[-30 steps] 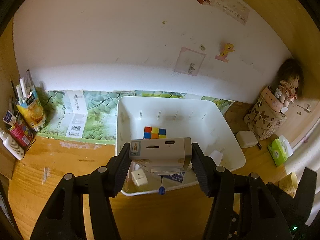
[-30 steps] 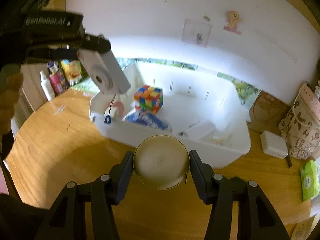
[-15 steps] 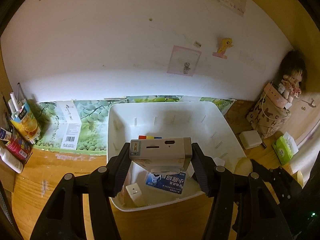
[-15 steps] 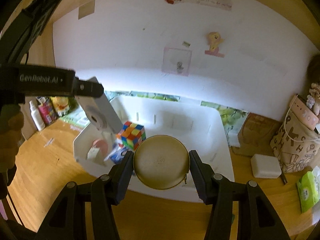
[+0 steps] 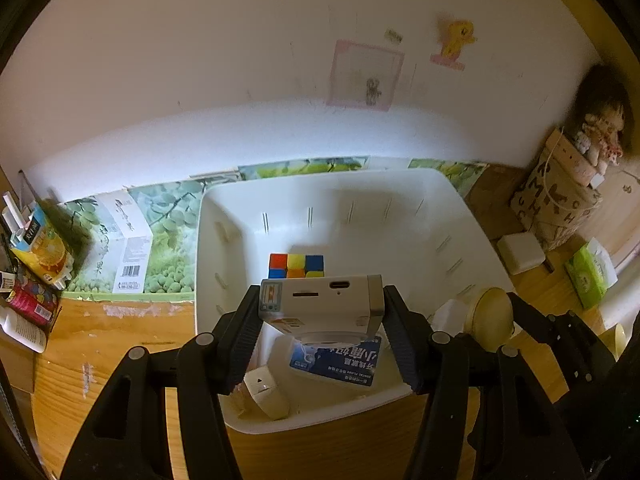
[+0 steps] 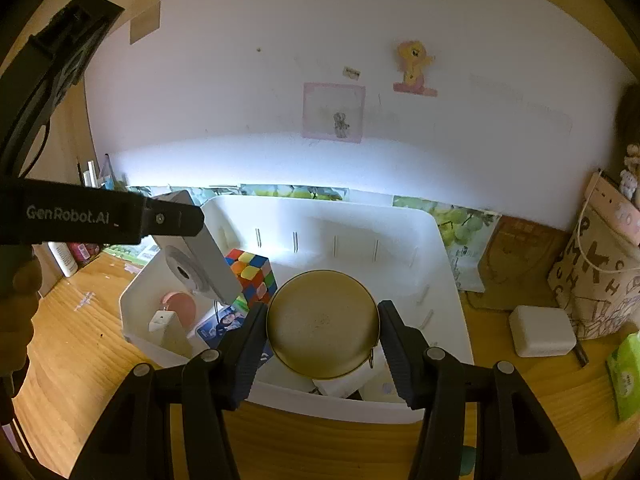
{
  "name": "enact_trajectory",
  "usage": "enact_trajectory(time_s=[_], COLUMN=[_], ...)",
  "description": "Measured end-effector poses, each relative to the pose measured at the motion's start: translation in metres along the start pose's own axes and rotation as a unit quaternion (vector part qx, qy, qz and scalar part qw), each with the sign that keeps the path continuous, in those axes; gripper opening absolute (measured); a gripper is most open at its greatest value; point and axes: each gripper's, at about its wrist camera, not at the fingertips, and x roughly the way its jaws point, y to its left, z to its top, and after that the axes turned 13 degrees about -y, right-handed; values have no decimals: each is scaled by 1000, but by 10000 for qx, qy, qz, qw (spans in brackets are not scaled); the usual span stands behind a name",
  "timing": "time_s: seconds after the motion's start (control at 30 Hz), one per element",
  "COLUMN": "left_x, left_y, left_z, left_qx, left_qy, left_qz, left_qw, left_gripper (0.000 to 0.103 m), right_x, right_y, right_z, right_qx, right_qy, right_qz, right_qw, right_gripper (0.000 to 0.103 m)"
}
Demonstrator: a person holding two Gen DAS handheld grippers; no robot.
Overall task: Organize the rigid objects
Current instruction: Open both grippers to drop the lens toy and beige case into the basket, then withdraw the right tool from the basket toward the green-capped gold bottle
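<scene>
Carrying their loads forward, both grippers now hang over the white bin [image 5: 472, 236] rather than short of it. A second ago the bin's near rim lay ahead of the right gripper [image 6: 322, 326]; in the right wrist view that rim now sits under the fingers [image 6: 244, 344], which stay clenched on a round gold tin [image 6: 322, 324]. The left gripper [image 5: 322, 312] has likewise come in and tipped down; its fingers [image 5: 240, 328] stay clamped on the ends of a small white camera [image 5: 320, 306], held clear above the bin's front left part.

Below the camera, inside the bin, lie a blue packet [image 5: 336, 358] and a small white charger [image 5: 266, 394], with a colour cube [image 5: 296, 266] further back. From the right wrist view a pink round thing [image 6: 180, 304] also shows near the charger. On the counter [image 5: 100, 344] to the right of the bin, a white box [image 6: 542, 330] and a green tissue pack [image 6: 626, 372] remain outside.

Neither grip has loosened over the last second, so I judge both items are in transit and not yet placed. The approach seems finished, and lowering and releasing is what remains. The left side of the bin floor is crowded, so the camera may land on the packet; the back right looks bare for the tin.
</scene>
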Motion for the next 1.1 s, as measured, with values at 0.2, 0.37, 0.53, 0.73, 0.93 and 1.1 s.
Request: enact_trajectory(time_s=[0.2, 0.37, 0.53, 0.73, 0.93, 1.1], left_x=[7, 3, -2, -17, -36, -51], left_y=[-1, -4, -2, -1, -2, -3], left_z=[-1, 1, 2, 3, 4, 2], left_qx=[-1, 85, 46, 48, 58, 69], left_qy=[18, -173, -215, -356, -508, -593], left_qz=[-42, -53, -33, 6, -9, -61], left_qw=[10000, 9998, 9998, 9994, 9987, 9982], left_gripper=[65, 81, 81, 81, 81, 81], right_x=[9, 12, 9, -2, -19, -36], right_y=[-5, -10, -13, -14, -14, -13], right_z=[-5, -7, -6, 0, 7, 12], right_qx=[55, 101, 141, 178, 216, 209], right_qy=[155, 204, 221, 132, -17, -171], right_qz=[-33, -134, -236, -355, -457, -571], right_qw=[9999, 9997, 9994, 9991, 9987, 9980], right_gripper=[56, 67, 69, 73, 77, 79])
